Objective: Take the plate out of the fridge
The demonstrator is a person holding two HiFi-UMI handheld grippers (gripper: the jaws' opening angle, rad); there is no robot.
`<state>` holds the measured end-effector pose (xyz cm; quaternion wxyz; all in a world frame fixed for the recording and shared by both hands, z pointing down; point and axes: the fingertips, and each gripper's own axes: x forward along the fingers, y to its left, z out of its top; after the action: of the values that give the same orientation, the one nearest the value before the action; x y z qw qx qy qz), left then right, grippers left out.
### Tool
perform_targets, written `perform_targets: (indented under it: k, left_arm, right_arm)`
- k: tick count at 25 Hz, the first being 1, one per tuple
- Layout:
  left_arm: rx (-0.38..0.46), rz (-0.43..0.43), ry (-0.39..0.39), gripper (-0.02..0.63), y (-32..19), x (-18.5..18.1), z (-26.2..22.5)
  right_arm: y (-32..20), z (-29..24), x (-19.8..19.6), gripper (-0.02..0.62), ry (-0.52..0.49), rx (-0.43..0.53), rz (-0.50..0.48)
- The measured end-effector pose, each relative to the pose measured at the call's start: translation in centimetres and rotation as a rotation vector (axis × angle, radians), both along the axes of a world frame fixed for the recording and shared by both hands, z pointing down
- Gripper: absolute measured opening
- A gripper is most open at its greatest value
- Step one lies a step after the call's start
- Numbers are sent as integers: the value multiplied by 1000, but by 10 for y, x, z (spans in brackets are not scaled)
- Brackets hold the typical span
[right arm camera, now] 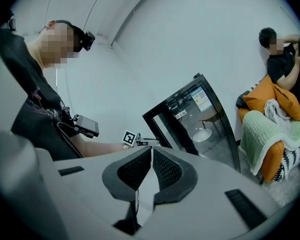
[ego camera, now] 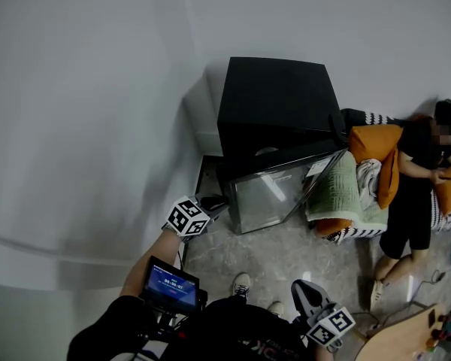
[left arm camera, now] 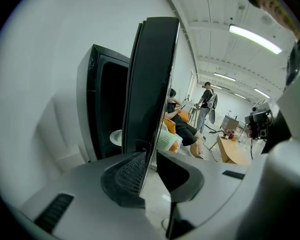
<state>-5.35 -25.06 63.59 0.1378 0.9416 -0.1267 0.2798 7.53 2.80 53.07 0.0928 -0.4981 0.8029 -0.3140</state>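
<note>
Step in hand, as I judge it: opening up; the plate is not yet reached.

White painted wall [ego camera: 75,111], smooth and matt, behind everything. Grey mottled stone floor [ego camera: 286,254], glossy enough to catch the lights.

Squat black box-shaped fridge [ego camera: 274,104] stands on that floor against the wall; the casing is flat-sided and dull.

Its black-framed glass door [ego camera: 274,194] stands swung partly out. The pane is hard and reflective, with small paper labels stuck near the top.

Left claw [left arm camera: 150,169] has closed on the free edge of the door. The frame runs up between the two ribbed dark pads, which stand only slightly apart, with the thin edge pinched between them.

Right claw [right arm camera: 151,166] is fully closed on nothing, pads meeting, held off to the side near the person's knee.

Round white plate [left arm camera: 116,136], smooth and probably ceramic, sits inside the dark fridge cavity on a low shelf; only its near rim shows past the door.

Next move, in my view: swing the door wider, then bring the free claw in low, opened, to take the plate rim. A glazed rim could slip.
</note>
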Motion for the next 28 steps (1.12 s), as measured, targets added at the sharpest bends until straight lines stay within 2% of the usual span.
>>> perform_targets:
  k: [3,6,10,13,17,20,23,24,28]
  left_arm:
    - [14,-20,-2,58,14,0,0]
    - [66,-48,-30,59,24,2,0]
    - [137,-157,-51,60,33,5,1]
    - [135,-241,-34,60,39,7,1]
    - [147,-287,-39,60,53,9,0]
    - [153,-314,-36,60,65,13,-1]
    - [159,-336,-38,60,78,15,0]
    - [162,-343,-36,60,82,16,0]
    - [180,-360,-28,60,97,22,-4]
  right_arm:
    - [2,-3,5,4,-1,15,-1]
    - [2,-7,9,3,9,25,-15]
    - [1,-12,12,5,14,45,-34]
    - [-1,-15,13,5,25,53,-54]
    - [-12,-27,8,5,67,77,-91]
    - [-36,-53,-3,3,204,158,-124]
    - [-78,-86,-20,5,494,237,-159]
    - [-93,-99,-29,5,559,256,-173]
    - [-153,-134,-77,14,692,293,-258]
